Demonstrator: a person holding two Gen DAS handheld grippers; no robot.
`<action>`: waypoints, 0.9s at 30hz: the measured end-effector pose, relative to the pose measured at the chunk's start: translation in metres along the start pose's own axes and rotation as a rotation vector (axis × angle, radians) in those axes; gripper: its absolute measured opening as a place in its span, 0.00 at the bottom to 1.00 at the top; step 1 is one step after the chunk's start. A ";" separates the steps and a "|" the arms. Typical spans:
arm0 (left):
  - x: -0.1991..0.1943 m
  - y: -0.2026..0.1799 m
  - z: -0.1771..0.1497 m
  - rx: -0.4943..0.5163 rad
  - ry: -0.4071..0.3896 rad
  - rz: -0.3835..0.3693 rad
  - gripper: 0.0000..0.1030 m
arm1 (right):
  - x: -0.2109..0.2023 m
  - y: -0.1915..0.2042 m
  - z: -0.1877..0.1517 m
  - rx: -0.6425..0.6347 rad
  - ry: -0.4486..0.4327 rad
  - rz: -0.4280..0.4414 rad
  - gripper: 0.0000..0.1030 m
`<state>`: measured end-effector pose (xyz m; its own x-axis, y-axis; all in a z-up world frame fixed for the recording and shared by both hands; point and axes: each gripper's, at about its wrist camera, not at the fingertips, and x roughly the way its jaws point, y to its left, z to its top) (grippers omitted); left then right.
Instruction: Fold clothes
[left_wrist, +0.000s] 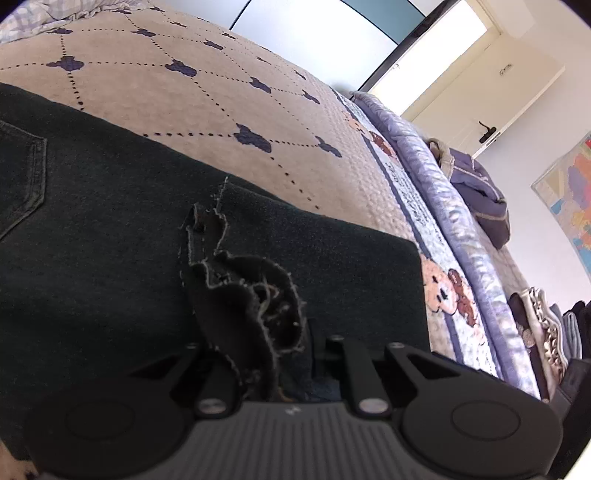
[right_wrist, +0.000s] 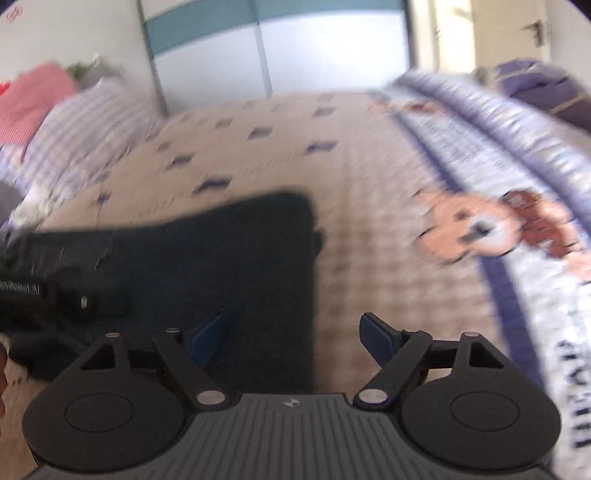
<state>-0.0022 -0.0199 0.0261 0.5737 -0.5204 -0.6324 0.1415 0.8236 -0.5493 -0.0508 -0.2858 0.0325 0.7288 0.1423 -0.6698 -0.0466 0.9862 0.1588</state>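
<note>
Left tongs (left_wrist: 255, 354) clenched on frayed hem of dark jeans (left_wrist: 110, 229), lifting leg end for fold across bed quilt (left_wrist: 192, 99); right tongs (right_wrist: 291, 336) released, spread wide above jeans edge.

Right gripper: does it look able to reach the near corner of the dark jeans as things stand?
Probably yes. The right gripper is open above the dark jeans, with nothing between its fingers and the cloth. The left gripper is clamped on a frayed hem, off to one side.
</note>
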 end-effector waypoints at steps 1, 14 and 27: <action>-0.001 0.000 0.000 0.005 -0.003 0.000 0.12 | 0.003 -0.001 0.000 0.021 0.015 0.004 0.83; -0.008 0.014 0.015 0.049 -0.035 0.041 0.13 | 0.000 0.031 0.004 -0.043 -0.027 -0.032 0.88; -0.005 0.011 0.014 0.131 -0.029 0.081 0.14 | -0.018 0.036 0.017 -0.100 -0.209 0.035 0.88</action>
<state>0.0078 -0.0050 0.0315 0.6103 -0.4461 -0.6546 0.1971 0.8859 -0.4200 -0.0538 -0.2547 0.0629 0.8510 0.1657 -0.4984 -0.1336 0.9860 0.0997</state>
